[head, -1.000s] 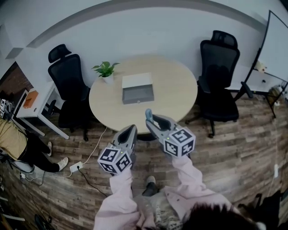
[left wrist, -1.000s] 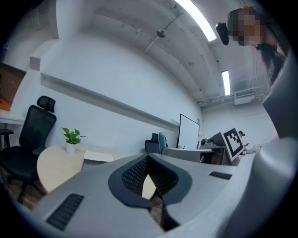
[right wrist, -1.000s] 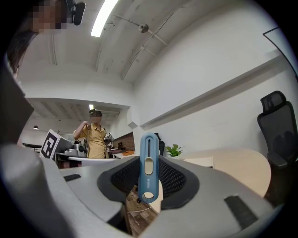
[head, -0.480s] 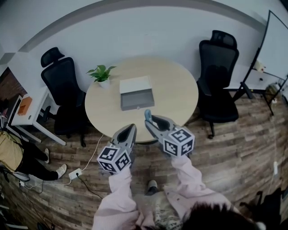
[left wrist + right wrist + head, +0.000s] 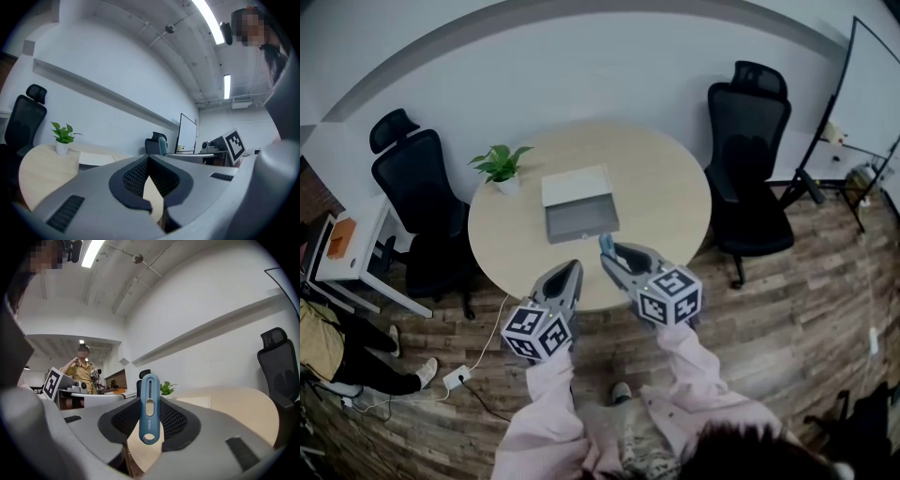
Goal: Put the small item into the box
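A slim blue item [image 5: 605, 242] [image 5: 149, 408] stands upright between the pads of my right gripper [image 5: 608, 247] [image 5: 149, 422], which is shut on it. That gripper hovers just over the near edge of the round beige table [image 5: 666, 197]. The grey box [image 5: 579, 217] lies open in the middle of the table, its white lid [image 5: 574, 186] folded back behind it. It is a short way beyond both grippers. My left gripper [image 5: 572, 269] [image 5: 149, 176] hangs beside the right one at the table's near edge, jaws together and holding nothing.
A small potted plant [image 5: 499, 164] stands on the table left of the box. Black office chairs stand at the left [image 5: 412, 202] and right [image 5: 748, 159]. A whiteboard [image 5: 867, 94] is at the far right. A person [image 5: 82, 369] stands in the background of the right gripper view.
The table and box have slid left and a little closer to the grippers in the head view. Both grippers kept their grip and pose.
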A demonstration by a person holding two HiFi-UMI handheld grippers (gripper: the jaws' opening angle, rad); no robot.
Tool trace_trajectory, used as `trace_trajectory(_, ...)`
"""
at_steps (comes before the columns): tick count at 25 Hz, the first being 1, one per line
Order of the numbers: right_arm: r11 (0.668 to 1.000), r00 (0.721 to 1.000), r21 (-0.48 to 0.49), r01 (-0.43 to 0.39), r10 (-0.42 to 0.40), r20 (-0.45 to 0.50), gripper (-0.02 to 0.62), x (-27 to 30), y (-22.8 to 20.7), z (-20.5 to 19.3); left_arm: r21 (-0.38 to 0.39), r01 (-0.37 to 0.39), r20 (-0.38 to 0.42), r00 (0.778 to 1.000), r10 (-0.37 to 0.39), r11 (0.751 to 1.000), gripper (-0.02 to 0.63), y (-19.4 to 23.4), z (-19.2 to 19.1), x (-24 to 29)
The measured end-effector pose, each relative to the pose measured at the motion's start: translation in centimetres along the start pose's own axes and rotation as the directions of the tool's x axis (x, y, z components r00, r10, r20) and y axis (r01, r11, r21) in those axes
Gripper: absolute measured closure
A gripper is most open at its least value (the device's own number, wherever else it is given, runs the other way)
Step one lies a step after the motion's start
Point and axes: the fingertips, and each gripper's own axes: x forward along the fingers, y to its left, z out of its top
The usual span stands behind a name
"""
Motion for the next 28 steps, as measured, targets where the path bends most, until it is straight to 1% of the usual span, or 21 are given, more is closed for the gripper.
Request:
trace_trajectory(11,0.999,0.999,0.015,0.034,-0.033,-0.016,0.466,2.5,-1.0,-1.2,-0.017,0.022,-0.030,0.999,-0.023,1.000,0.600,3.1,-1.0,1.0)
trace_trajectory(17,0.999,0.999,0.024,0.046,-0.046,-0.019,0.466,3.2,-1.7,-1.5,-0.014,0.036,-0.046,0.998,-0.036,0.999,0.598,3.8,-1.3,1.7)
trace_trajectory(28,0.998,0.998,0.044,0.055,-0.053,-0.043,0.466,3.9,-2.7,-2.3,-0.033,0.033,-0.061,0.998,-0.035,0.999,0.600,4.6,-2.1,2.5)
